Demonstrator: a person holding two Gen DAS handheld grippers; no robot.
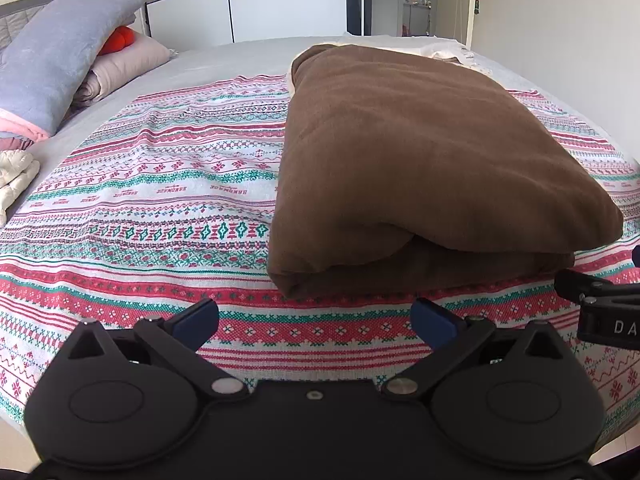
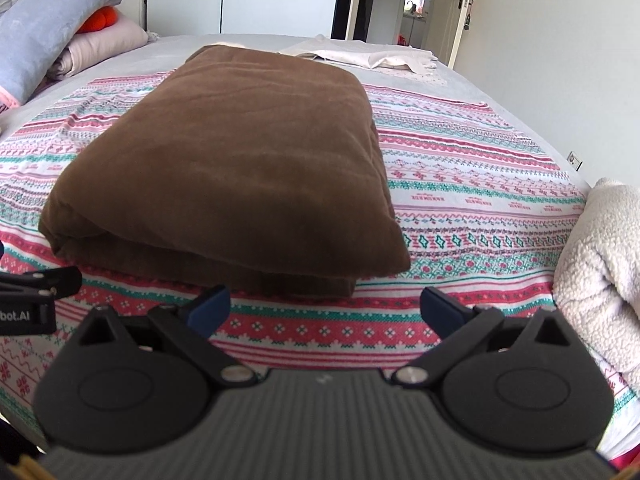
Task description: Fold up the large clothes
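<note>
Both hand-held grippers sit nearest the lens, low over the patterned bedspread (image 1: 160,184). Left hand-held gripper (image 1: 315,322): blue fingertips (image 1: 198,318) spread wide, nothing between them. Right hand-held gripper (image 2: 325,310): likewise spread wide and holding nothing; its edge shows at the right margin of the left wrist view.

Far left on the bed: grey-blue folded blanket (image 1: 60,56) stacked on a pink quilt (image 1: 128,60), orange item (image 1: 118,38) between them. Centre: brown garment (image 2: 240,148), folded into a thick rectangular bundle, lying flat on the bedspread just beyond both grippers, touching neither. Far side: white cloth (image 2: 360,56). Near right: cream fleece (image 2: 600,256) at the bed edge.
</note>
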